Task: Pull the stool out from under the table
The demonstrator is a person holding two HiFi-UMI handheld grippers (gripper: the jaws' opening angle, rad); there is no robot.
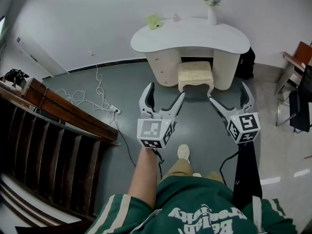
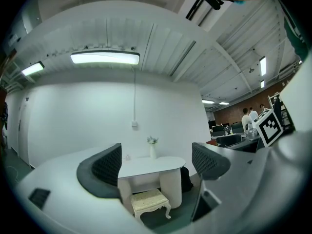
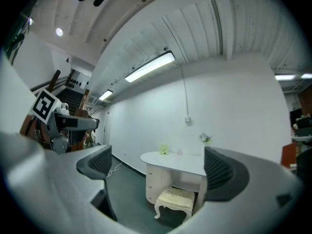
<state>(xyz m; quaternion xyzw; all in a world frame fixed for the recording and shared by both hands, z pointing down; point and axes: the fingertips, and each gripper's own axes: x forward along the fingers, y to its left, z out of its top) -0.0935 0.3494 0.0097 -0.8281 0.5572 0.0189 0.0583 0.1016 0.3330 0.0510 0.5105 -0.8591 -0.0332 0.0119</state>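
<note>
Grey floor runs up to a white wall, and against that wall stands the white desk, a vase at its back edge. Nothing of the task is done as yet. The stool sits in the gap between the desk's two pedestals, its cushion partly under the top, though how deep is hard to judge from above. All the work is left: reach it, take hold, draw it clear of the desk.

Both tongs hang in front of the desk and touch nothing. Left tongs are released, jaws wide apart and empty, before the desk's left pedestal. Right tongs are likewise spread and empty, before its right pedestal. The stool lies ahead of them and between the two, well apart from either. Each gripper view frames it between the jaws, far off under the desk.
</note>
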